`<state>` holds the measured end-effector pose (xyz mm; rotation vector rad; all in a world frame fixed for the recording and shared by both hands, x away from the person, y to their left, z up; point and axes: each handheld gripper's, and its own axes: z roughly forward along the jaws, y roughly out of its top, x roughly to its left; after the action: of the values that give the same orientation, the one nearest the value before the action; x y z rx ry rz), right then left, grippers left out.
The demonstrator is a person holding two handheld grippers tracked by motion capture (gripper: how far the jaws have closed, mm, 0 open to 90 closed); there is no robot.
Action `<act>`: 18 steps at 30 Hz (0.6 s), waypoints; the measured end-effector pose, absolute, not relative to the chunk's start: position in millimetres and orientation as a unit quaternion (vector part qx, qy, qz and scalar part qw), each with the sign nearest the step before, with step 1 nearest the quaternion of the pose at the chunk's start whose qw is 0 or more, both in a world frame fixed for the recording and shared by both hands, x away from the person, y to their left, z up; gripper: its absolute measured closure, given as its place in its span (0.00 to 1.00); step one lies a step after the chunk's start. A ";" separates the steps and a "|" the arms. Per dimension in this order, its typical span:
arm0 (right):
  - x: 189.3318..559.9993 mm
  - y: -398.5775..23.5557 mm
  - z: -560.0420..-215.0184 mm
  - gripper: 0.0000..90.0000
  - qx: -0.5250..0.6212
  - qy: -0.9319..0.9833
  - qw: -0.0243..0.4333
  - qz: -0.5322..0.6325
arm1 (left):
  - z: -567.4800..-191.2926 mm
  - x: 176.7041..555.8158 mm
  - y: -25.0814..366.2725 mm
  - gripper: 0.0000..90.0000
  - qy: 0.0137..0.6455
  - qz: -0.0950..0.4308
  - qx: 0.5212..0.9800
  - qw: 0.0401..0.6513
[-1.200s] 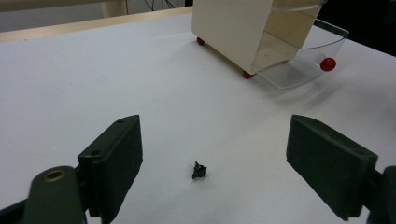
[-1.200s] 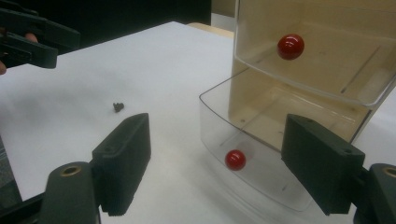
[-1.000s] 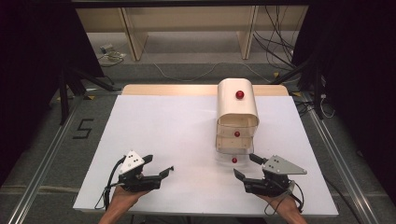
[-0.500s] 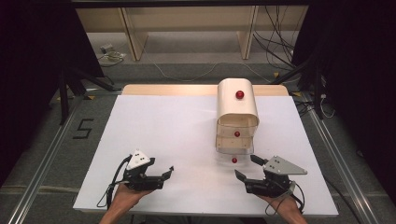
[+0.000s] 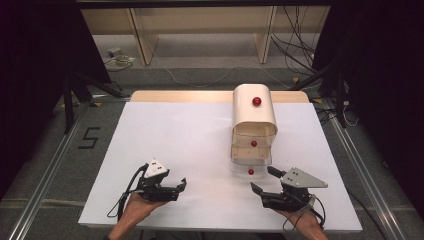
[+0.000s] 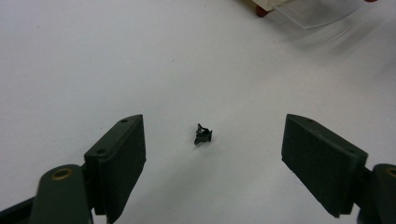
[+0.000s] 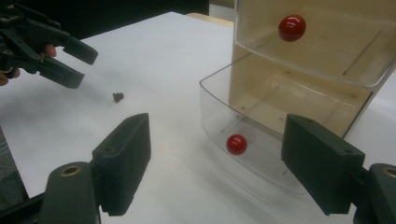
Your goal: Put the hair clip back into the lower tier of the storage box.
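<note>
1. My left gripper (image 5: pixel 176 187): jaws spread wide, holding nothing, low over the white table (image 5: pixel 180 135).
2. Small black part (image 6: pixel 203 135): lies on the table just ahead of my left jaws, centred between them, touching neither. Too small and dark to identify; in the high view I cannot make it out.
3. My right gripper (image 5: pixel 264 181): jaws wide apart, empty.
4. Drawer unit (image 5: pixel 254 127): ahead of my right jaws; top cut off in the right gripper view.
5. Bottom clear drawer (image 7: pixel 243 126): pulled out toward my right jaws, red knob (image 7: pixel 236 144) between them, untouched. Its near edge is hidden behind my right-hand jaw.
</note>
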<state>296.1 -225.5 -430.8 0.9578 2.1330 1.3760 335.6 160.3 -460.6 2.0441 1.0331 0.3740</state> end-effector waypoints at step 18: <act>298.0 -223.3 -431.8 0.28 0.343 0.772 0.211 0.492 | -471.2 357.5 154.9 0.35 0.417 0.120 0.819 0.374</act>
<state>298.0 -223.3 -431.8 0.9547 2.1460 1.3666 357.5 154.9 -471.2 2.0982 1.0685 0.3079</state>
